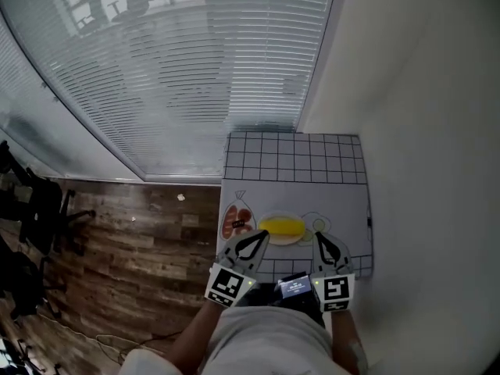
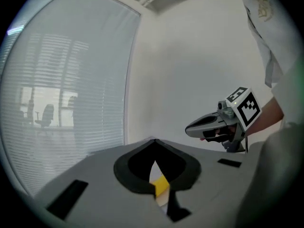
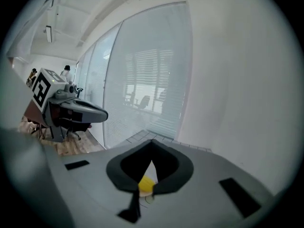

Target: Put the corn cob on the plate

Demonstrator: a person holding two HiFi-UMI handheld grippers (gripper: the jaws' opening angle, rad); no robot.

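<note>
Head view: nearest the person, the left gripper [image 1: 260,239] and right gripper [image 1: 321,240] hover side by side over the near edge of the grey bench [image 1: 344,201], each with its jaws together and nothing between them. Just beyond their tips the yellow corn cob [image 1: 282,226] lies lengthwise on the white plate [image 1: 303,237]. A small red-and-white item [image 1: 236,222] sits just left of the plate. Farther off, the bench surface carries a grid pattern [image 1: 293,158], with window blinds [image 1: 180,69] behind.
</note>
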